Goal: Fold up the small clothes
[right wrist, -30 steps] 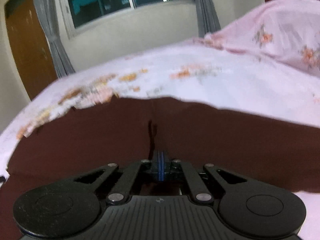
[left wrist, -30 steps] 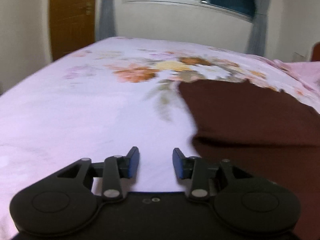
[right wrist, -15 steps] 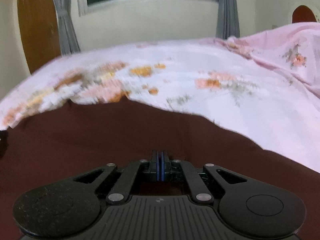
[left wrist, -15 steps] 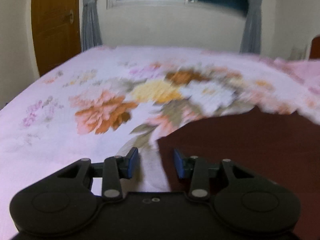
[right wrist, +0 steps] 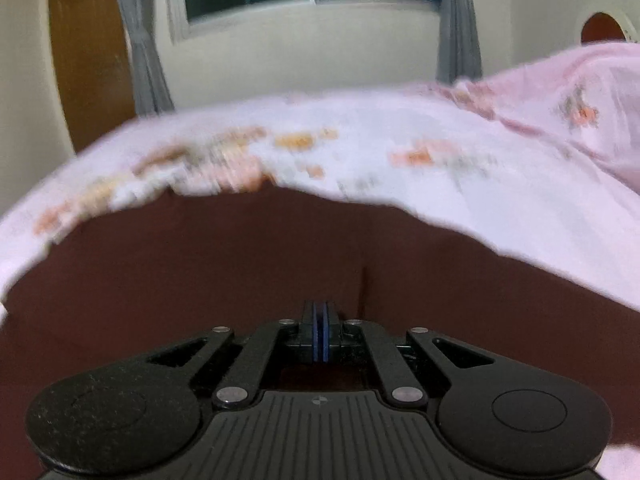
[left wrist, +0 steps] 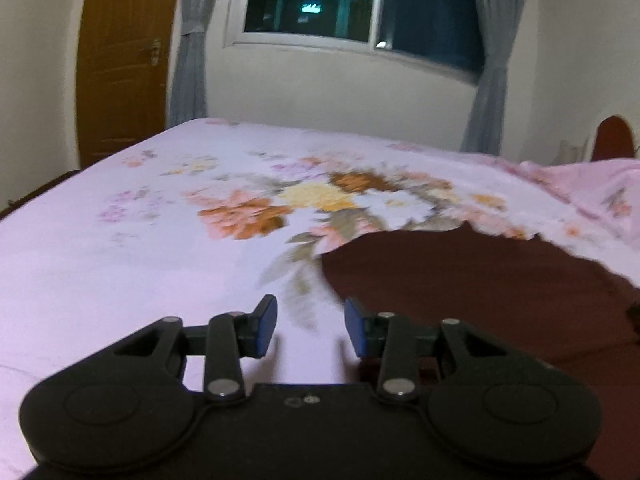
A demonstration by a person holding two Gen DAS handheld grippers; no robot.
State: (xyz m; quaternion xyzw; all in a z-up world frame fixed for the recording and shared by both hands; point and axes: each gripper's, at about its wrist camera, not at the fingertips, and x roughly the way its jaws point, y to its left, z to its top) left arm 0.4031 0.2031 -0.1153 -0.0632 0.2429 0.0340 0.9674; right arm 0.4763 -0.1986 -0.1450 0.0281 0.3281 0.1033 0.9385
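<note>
A dark maroon garment (left wrist: 460, 280) lies on the pink floral bedsheet (left wrist: 140, 248), to the right in the left wrist view. My left gripper (left wrist: 311, 326) is open and empty, low over the sheet at the garment's left edge; its right finger sits by the cloth. In the right wrist view the garment (right wrist: 240, 260) fills the foreground. My right gripper (right wrist: 321, 334) is shut, its blue pads pressed together over the cloth. Whether cloth is pinched between the pads is hidden.
A rumpled pink quilt (right wrist: 580, 112) is heaped at the right of the bed. A window (left wrist: 352, 8) with grey curtains is on the far wall. A brown door (left wrist: 124, 60) stands at the far left. The bed edge (left wrist: 32, 196) runs along the left.
Both cameras have tilted up, showing more wall and window. The garment's left edge now lies further right of my left gripper. The right gripper stays shut.
</note>
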